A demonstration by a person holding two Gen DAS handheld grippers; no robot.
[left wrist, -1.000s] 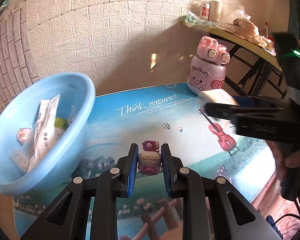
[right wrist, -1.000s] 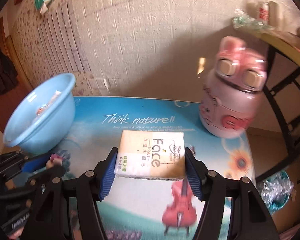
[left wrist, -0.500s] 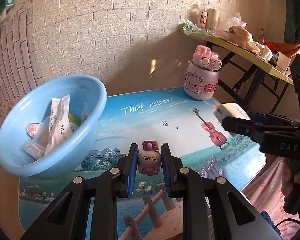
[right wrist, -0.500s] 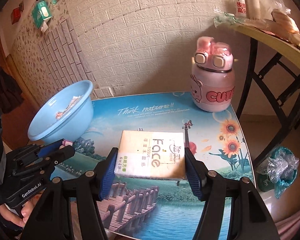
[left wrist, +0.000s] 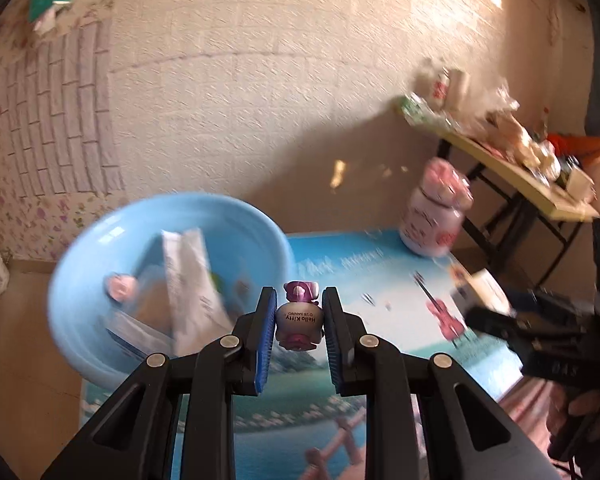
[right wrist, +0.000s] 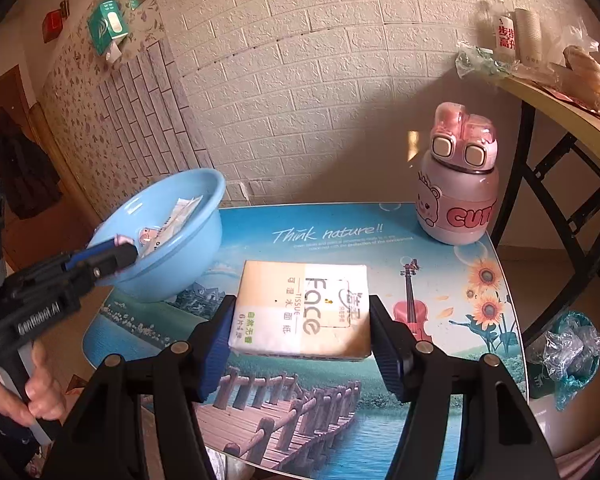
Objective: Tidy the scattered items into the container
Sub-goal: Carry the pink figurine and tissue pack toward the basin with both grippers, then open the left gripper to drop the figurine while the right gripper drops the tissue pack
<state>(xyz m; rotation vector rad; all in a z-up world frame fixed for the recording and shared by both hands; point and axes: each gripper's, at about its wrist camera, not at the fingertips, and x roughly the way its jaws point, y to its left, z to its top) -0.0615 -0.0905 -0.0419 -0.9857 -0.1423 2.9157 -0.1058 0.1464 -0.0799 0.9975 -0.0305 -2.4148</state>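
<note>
Left wrist: left gripper pinching toy, basin at ten o'clock, just beyond the tips. Right wrist: right gripper clamping tissue pack crosswise; basin farther, at ten o'clock. Likely left first.

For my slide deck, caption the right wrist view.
Right tongs grip a tissue pack above the table; left tongs reach the blue basin.

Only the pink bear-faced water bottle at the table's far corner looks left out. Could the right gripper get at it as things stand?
Probably not yet: the right gripper is shut on the beige tissue pack, so its jaws are full. The path across the table to the pink bottle looks clear otherwise.
</note>
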